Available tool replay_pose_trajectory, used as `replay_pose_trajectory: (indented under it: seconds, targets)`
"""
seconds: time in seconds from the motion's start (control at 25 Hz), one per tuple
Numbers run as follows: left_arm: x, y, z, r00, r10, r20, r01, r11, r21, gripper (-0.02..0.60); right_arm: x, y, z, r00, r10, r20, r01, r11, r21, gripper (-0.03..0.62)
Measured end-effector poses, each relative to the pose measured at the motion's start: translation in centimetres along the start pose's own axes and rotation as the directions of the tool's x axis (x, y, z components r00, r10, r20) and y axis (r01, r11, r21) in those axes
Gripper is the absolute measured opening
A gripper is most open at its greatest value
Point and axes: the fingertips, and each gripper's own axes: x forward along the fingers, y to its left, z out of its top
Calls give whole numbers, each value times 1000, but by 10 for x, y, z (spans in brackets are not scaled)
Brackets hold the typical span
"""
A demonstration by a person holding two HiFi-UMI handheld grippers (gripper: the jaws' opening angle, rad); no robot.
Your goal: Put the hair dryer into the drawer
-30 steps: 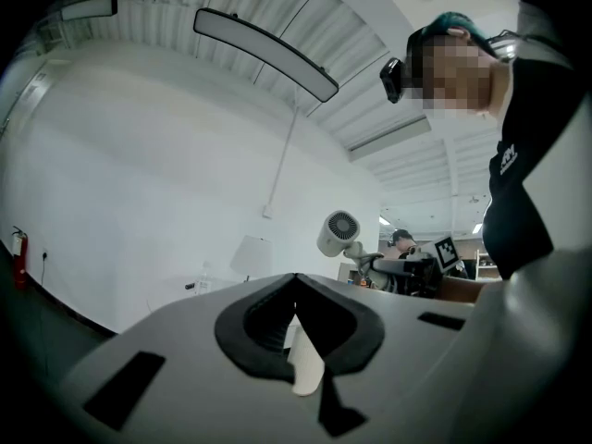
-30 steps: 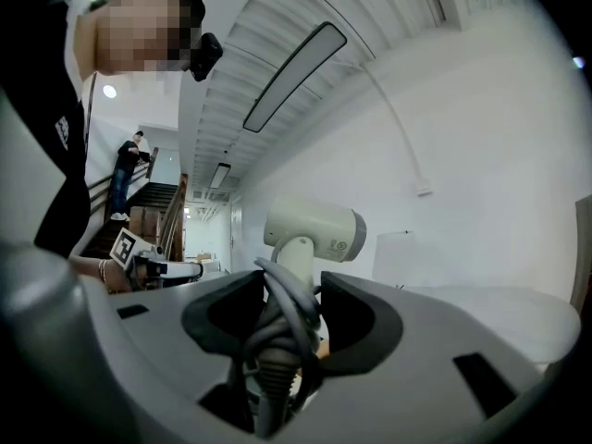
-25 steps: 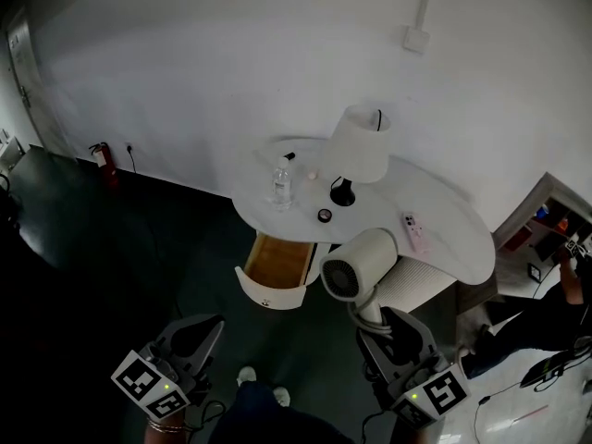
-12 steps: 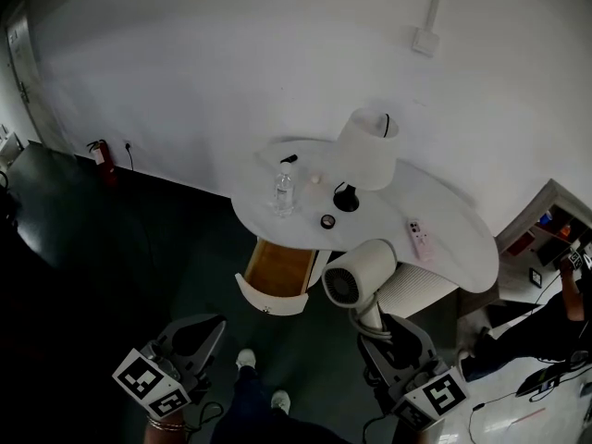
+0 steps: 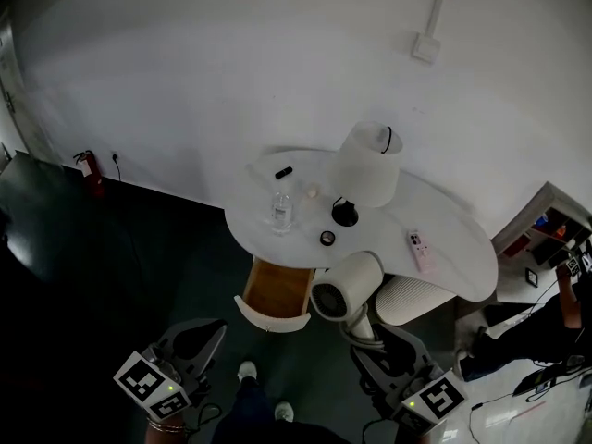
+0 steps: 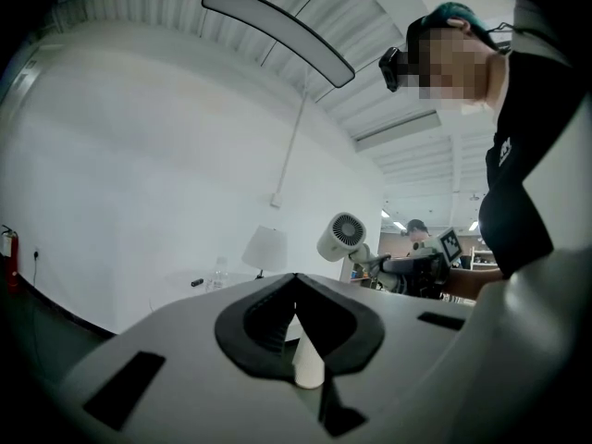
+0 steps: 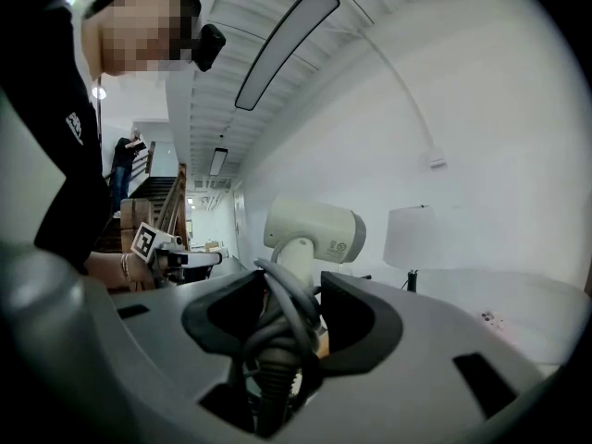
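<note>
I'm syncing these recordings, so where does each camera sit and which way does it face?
Head view: on the person's head, looking steeply down at the table, open drawer, left claw, right claw.
Left claw view: on the left claw, looking along its closed jaws toward the lamp; person's torso at right.
Right claw view: on the right claw, looking along jaws clamped on the hair dryer; torso at left.
Shared: both claw views show hair dryer and lamp.
</note>
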Motion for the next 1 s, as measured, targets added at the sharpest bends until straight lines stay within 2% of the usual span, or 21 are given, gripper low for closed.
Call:
replay_pose_trajectory:
  seconds: [0.4, 0.8, 1.0]
  targets:
    - [25, 46, 18, 995, -95, -40, 95, 996, 0, 8, 48, -4, 9, 998, -19, -62, 19, 1000, 1, 207]
    - [44, 82, 16, 977, -201, -66, 199, 979, -38, 8, 90, 5, -13, 982, -38, -187, 38, 999, -5, 207]
    - [46, 103, 13, 972, -225, -71, 222, 973, -59, 8, 115, 8, -23, 975, -28, -221, 34, 999, 23, 207]
